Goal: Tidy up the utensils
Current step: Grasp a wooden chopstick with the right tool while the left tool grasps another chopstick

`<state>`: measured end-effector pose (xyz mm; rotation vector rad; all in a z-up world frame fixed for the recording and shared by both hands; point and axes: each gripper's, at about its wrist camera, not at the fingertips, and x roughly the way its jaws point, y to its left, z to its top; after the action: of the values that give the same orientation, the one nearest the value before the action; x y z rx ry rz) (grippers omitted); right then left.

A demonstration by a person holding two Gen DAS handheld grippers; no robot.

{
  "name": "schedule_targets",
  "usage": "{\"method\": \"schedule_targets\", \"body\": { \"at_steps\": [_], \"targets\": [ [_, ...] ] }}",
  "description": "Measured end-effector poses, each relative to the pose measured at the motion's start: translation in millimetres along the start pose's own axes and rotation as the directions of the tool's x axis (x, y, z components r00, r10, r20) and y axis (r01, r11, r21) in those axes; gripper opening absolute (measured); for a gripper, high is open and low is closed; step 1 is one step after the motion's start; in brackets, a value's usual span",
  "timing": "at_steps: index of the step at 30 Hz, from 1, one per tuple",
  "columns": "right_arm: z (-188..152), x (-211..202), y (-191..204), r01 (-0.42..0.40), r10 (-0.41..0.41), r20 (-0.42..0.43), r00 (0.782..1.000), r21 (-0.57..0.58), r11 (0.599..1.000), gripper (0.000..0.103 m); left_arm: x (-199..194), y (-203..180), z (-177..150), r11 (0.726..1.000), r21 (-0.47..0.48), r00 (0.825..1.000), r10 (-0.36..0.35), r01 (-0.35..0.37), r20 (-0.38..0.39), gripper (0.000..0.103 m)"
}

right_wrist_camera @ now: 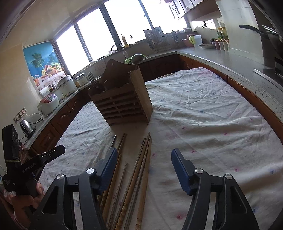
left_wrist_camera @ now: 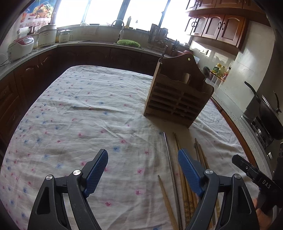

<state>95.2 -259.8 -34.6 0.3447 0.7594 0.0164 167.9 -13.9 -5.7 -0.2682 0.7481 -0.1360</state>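
Two handheld grippers hover low over a table covered with a wrinkled white cloth (left_wrist_camera: 88, 115) printed with small pink and blue flowers.

Nearest, the left gripper (left_wrist_camera: 142, 168) has its blue-padded fingers (left_wrist_camera: 97, 169) spread apart, with only bare cloth between them. Its right finger sits over the left edge of a loose bundle of chopsticks (left_wrist_camera: 178, 177).

The right gripper (right_wrist_camera: 144, 168) also has its fingers (right_wrist_camera: 180, 171) released and gripping nothing. Several of the chopsticks (right_wrist_camera: 139, 168) lie between them, flat on the cloth and untouched by the pads. The sticks are mostly wooden, some with turned, ridged ends, and at least one looks like thin metal. They lie roughly parallel, pointing away from the cameras.

A hand (right_wrist_camera: 31, 198) holding the left gripper's handle shows at the lower left edge of the right wrist view.

Just beyond the far tips of the chopsticks stands a slatted wooden utensil holder (right_wrist_camera: 122, 99), upright on the cloth. A fork (right_wrist_camera: 92, 77) stands in one compartment and a spoon (left_wrist_camera: 206, 71) in another.

Further off, a kitchen counter (right_wrist_camera: 230, 60) wraps around the room, carrying rice cookers, a kettle, a sink tap and a green basket. Bright windows (left_wrist_camera: 102, 10) fill the far wall.
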Motion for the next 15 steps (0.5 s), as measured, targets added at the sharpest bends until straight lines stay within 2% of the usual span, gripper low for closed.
{"method": "schedule_targets", "body": {
  "at_steps": [7,11,15],
  "targets": [
    [-3,31,2,0.006,-0.008,-0.117,0.993,-0.024,1.0,0.042,41,-19,15,0.998,0.07,0.996,0.007,-0.001,-0.086,0.079],
    [-8,50,5,0.023,-0.032,-0.177,0.984,-0.05,0.998,0.027,69,-31,22,0.993,0.119,0.991,0.02,-0.005,-0.131,0.07],
    [-9,66,4,0.051,-0.065,-0.216,0.974,-0.073,0.996,0.018,98,-39,27,0.988,0.155,0.985,0.034,-0.008,-0.171,0.059]
  ]
}}
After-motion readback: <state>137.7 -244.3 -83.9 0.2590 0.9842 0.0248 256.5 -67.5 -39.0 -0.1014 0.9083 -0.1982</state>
